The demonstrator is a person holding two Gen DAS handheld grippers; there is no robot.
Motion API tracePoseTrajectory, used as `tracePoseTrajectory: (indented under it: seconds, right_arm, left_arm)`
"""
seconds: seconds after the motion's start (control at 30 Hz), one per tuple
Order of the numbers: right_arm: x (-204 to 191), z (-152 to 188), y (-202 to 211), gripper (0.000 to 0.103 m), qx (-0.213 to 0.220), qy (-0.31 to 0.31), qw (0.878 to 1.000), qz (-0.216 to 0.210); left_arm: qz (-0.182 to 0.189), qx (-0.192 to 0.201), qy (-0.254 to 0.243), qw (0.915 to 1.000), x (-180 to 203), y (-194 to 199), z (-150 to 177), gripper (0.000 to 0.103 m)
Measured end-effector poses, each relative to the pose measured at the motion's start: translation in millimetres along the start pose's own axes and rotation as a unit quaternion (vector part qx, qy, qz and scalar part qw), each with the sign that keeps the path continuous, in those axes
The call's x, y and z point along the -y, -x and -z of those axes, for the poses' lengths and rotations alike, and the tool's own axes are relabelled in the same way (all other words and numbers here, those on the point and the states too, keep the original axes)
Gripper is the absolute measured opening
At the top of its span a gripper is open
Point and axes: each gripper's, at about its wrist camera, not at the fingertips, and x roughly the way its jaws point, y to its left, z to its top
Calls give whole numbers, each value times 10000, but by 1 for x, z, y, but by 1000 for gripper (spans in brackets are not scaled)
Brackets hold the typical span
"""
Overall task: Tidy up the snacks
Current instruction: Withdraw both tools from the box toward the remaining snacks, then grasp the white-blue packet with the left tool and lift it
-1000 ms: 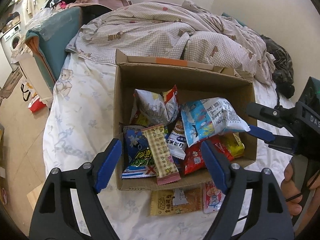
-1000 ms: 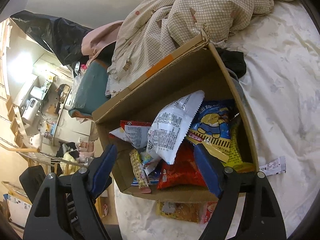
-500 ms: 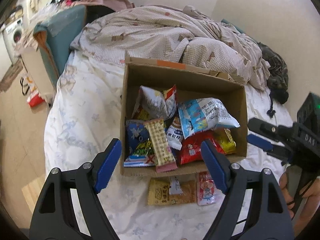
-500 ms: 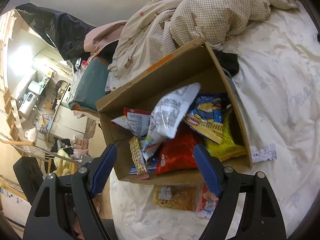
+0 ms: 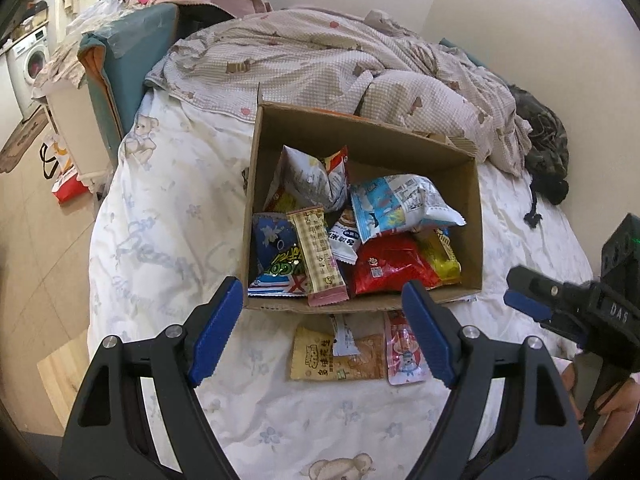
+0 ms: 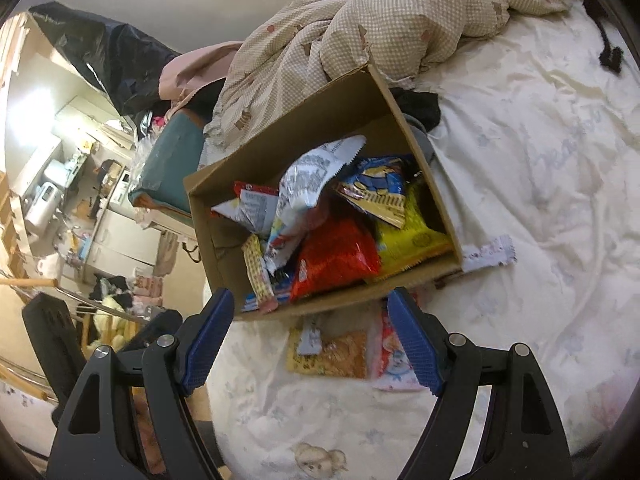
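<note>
Currently both claws are seen wide apart, nothing held: left gripper (image 5: pixel 322 330) and right gripper (image 6: pixel 310 338) are poised above the bed sheet (image 5: pixel 160 216), just short of the cardboard box (image 5: pixel 472 200). Box is packed w/ snack bags; two flat packets are left outside on the sheet by its near wall: orange packet (image 5: pixel 338 362) and pink packet (image 5: pixel 404 354). Both judged light, thin, crinkly, prob. slippery film. Flat lie on soft bedding means an edge pinch is advised, at the sealed end, w/ gentle squeeze so contents aren't crushed.
</note>
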Motion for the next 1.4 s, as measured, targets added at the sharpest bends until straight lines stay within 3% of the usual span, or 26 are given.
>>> tracePoseTrajectory:
  seconds: [0.13,0.2,0.23,0.37,0.57,0.8,0.93,1.07,1.13,1.2,1.23,1.3,1.4]
  right_arm:
    - [2,13,10,82,98,4,9997,213]
    - [5,18,14,82,138,-27,9994,305]
    - [6,19,16,82,158,-42,9993,349]
    - [10,25,20,92,211,-25,9981,586]
    - [25,30,29,92,233,-92,9965,794]
    - [50,29,42,92,300,-649,9948,722]
    - [68,25,40,92,241,-1198,9919,337]
    - [79,24,33,92,68,-1575,9874,130]
    - [82,23,30,92,14,-1671,9859,64]
    - [83,23,28,92,-19,-1734,9848,-1]
    - [83,23,27,92,-31,-1748,9846,-29]
    - [81,22,25,92,-53,-1713,9852,-29]
    - [76,21,23,92,-89,-1583,9874,4]
  left_arm:
    - [-90,242,-149,9996,3,12,4,81]
    - [-126,272,-123,9995,2,15,7,98]
    - [-140,281,-89,9995,1,16,8,101]
    - [-197,155,-66,9997,-2,14,16,102]
    - [-402,-133,19,9991,-5,-2,26,102]
    - [-526,-647,-233,9962,10,-47,43,102]
    - [-742,-1180,-619,9883,22,-94,62,102]
    - [-677,-1100,-729,9889,32,-110,63,102]
    - [-599,-1146,-733,9889,39,-121,61,91]
    - [-640,-1384,-690,9859,42,-135,62,59]
    - [-636,-1506,-631,9845,41,-142,64,51]
    - [-626,-1624,-559,9832,38,-150,69,23]
    - [-465,-1430,-600,9868,38,-140,71,16]
